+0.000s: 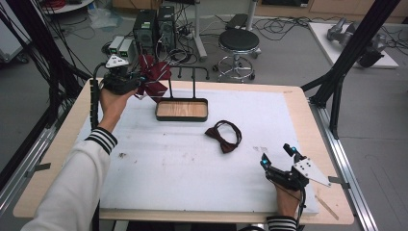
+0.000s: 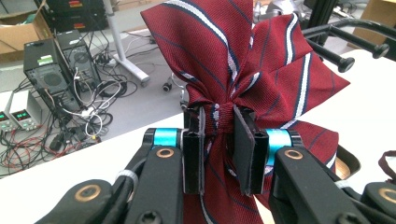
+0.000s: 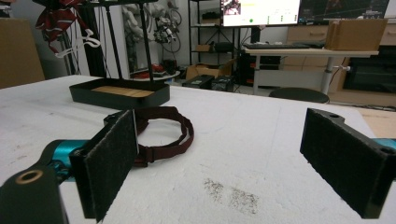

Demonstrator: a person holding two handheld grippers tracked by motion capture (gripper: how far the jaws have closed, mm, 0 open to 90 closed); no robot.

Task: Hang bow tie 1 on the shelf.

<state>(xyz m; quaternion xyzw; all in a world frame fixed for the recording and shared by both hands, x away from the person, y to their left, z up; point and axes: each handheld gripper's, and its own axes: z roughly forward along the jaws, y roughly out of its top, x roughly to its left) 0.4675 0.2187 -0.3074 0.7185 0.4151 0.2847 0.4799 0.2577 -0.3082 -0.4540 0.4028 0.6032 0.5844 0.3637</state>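
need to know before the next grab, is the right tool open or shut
Open. The right tool has its two pads wide apart with nothing between them, resting low over the white table, short of the dark bow tie.

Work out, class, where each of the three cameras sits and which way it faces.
High view: above the table's near edge, facing forward and down; both forearms and grippers show.
Left gripper view: rides the left gripper, facing the striped bow tie clamped in its fingers.
Right gripper view: rides the right gripper, low over the table, facing the dark bow tie between open fingers.
Shared: the high and right gripper views both show the tray stand.
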